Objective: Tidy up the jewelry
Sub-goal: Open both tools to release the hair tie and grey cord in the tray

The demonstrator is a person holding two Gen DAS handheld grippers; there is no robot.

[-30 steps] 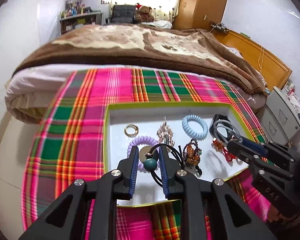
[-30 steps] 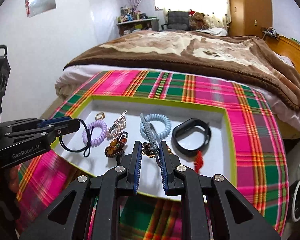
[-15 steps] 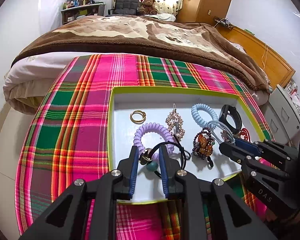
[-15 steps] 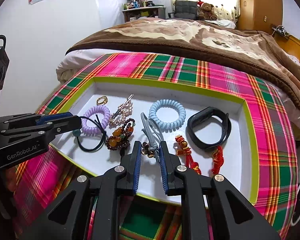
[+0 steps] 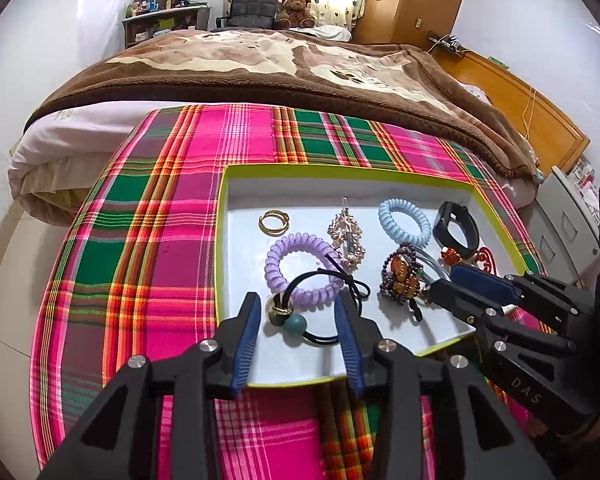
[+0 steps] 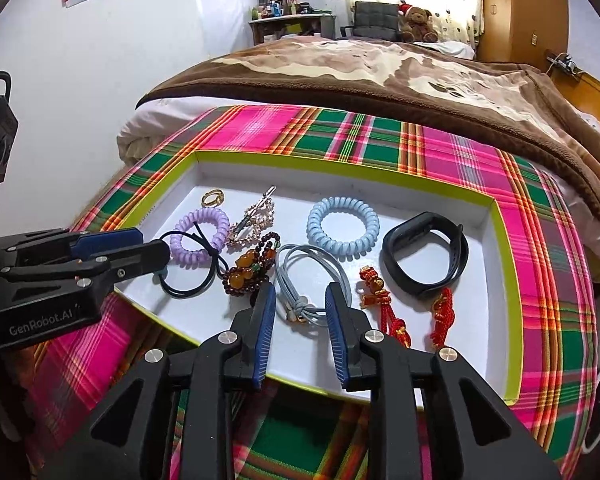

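A white tray with a lime rim (image 5: pixel 340 170) (image 6: pixel 340 174) lies on a plaid cloth. In it lie a gold ring (image 5: pixel 273 222), a purple coil tie (image 5: pixel 300 268), a pearl hair clip (image 5: pixel 346 236), a blue coil tie (image 6: pixel 343 226), a bead bracelet (image 6: pixel 250 266), a black band (image 6: pixel 426 256) and red charms (image 6: pixel 384 306). My left gripper (image 5: pixel 296 312) is open over a black hair tie with teal beads (image 5: pixel 294 322) that rests on the tray. My right gripper (image 6: pixel 300 302) is open around a grey hair tie (image 6: pixel 308 276) lying in the tray.
The plaid cloth (image 5: pixel 148 248) covers the foot of a bed with a brown blanket (image 5: pixel 280 60). A wooden headboard (image 5: pixel 520 100) and a grey cabinet (image 5: pixel 568 224) stand at the right. A desk and chair stand at the far wall.
Both grippers have opened and let go of their hair ties, which now lie in the tray. Both grippers have come lower and closer to the tray.
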